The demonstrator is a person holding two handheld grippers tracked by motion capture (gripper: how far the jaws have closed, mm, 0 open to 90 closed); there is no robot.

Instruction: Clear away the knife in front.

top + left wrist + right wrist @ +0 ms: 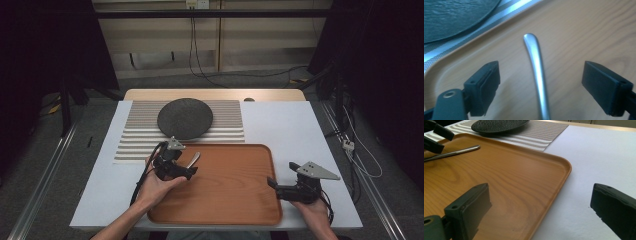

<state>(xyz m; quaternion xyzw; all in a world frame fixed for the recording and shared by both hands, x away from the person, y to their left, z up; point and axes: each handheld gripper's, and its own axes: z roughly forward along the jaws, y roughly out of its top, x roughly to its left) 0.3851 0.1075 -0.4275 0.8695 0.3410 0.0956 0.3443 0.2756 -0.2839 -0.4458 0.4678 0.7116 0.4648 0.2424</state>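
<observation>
Left gripper (189,171) over the near-left part of the flat brown wooden tray w/ raised rim (260,150), jaws spread wide. Thin shiny metal handle of a spoon or fork (537,72) lies flat on the tray between the two black pads (489,82), touching neither. Head end of it hidden under the gripper, so can't tell which kind of cutlery. Handle tip points toward the round dark grey stone-look plate (185,118) on the grey-and-white striped mat (135,145), just past the tray's far rim.

Right gripper (272,184) at the tray's right rim, jaws spread, nothing between them. One pad over the wood, the other over the white table cover (295,125).

What could go wrong, as a guess:
- Lifting the left gripper away crooked could bump a pad on the handle and slide or spin it across the smooth wood.
- Closing again for a new grab could pinch only the thin edge. Slim, slick metal, so could pop out and clatter down, maybe onto the mat or vs. the plate.
- Pressing down on one end could tip the other end up.
- Nudging the tray w/ the right gripper, so near the rim, could shift the whole tray and roll the handle.
- Cable on the left gripper could drag over the tray edge.
</observation>
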